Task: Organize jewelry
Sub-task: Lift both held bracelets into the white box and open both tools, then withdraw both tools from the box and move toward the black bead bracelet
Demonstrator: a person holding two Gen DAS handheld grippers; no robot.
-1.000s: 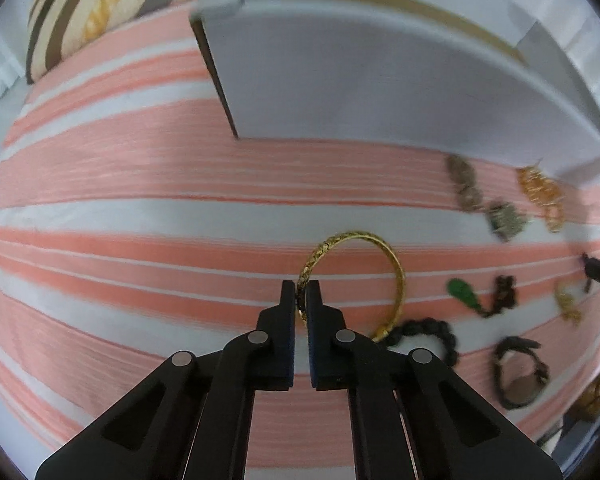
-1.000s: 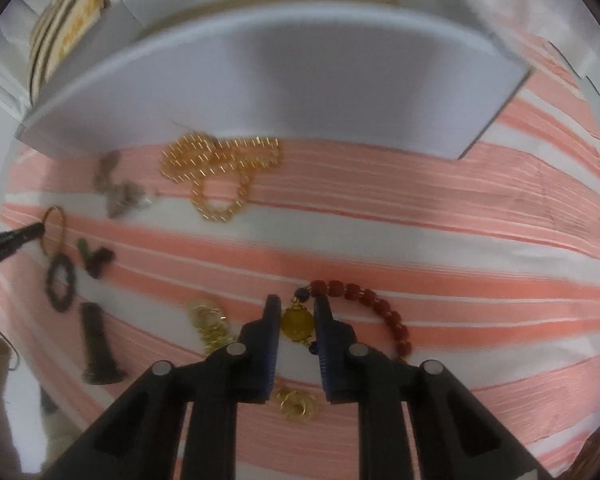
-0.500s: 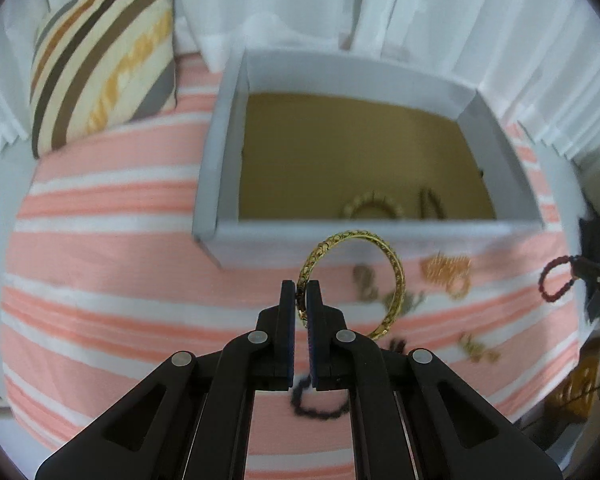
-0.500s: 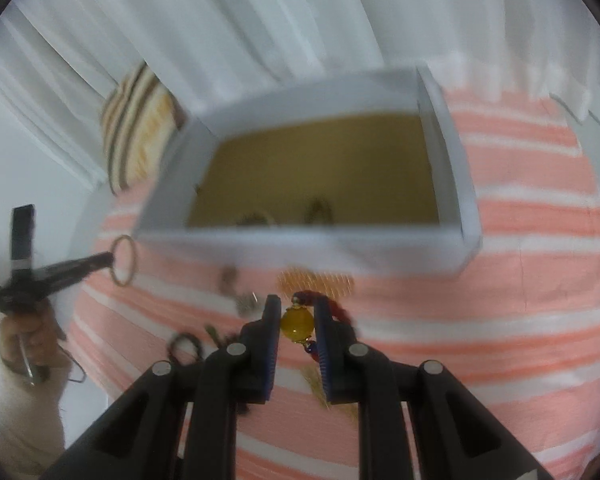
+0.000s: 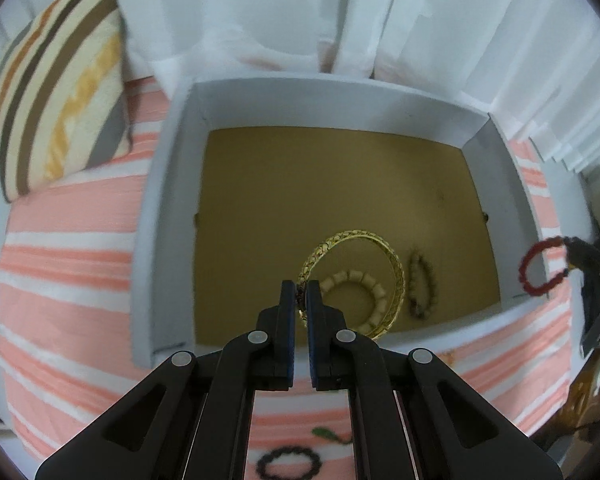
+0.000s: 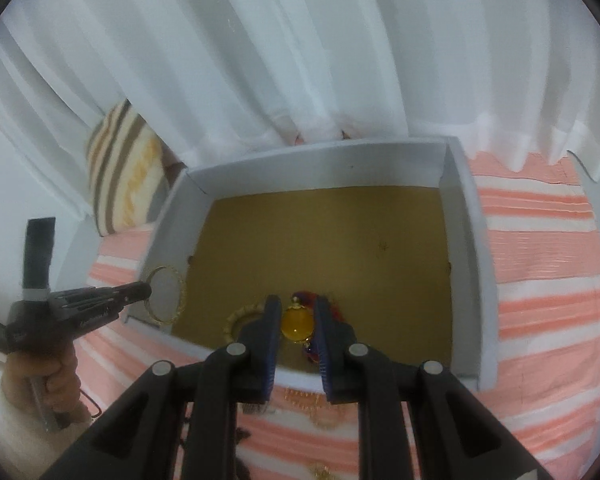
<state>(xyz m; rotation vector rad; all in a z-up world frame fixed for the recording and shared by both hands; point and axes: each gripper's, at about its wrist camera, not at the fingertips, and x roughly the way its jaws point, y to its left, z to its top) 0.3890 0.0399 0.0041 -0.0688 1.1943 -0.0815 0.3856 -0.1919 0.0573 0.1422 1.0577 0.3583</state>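
My left gripper (image 5: 301, 296) is shut on a gold bangle (image 5: 396, 276), which hangs over the near part of the grey box (image 5: 160, 220) with its brown floor. My right gripper (image 6: 297, 320) is shut on the amber bead (image 6: 297, 323) of a red bead bracelet (image 6: 334, 312), held over the box's near wall. From the left wrist view, that red bracelet (image 5: 536, 264) dangles at the box's right wall. From the right wrist view, the bangle (image 6: 180, 292) hangs at the box's left wall (image 6: 160, 240). A cream bead bracelet (image 5: 374, 286) and a dark bead bracelet (image 5: 420, 284) lie inside the box.
The box stands on a pink-and-white striped cloth (image 5: 60, 272) with white curtains (image 6: 300, 60) behind it. A striped cushion (image 5: 56, 80) leans at the back left. Loose pieces lie near me: a black bead bracelet (image 5: 288, 462), a green pendant (image 5: 326, 434), a gold chain (image 6: 312, 400).
Both grippers rose from the cloth with their pieces and moved forward over the box. The bangle and the red bracelet, lying on the cloth before, now hang above the box's edge.
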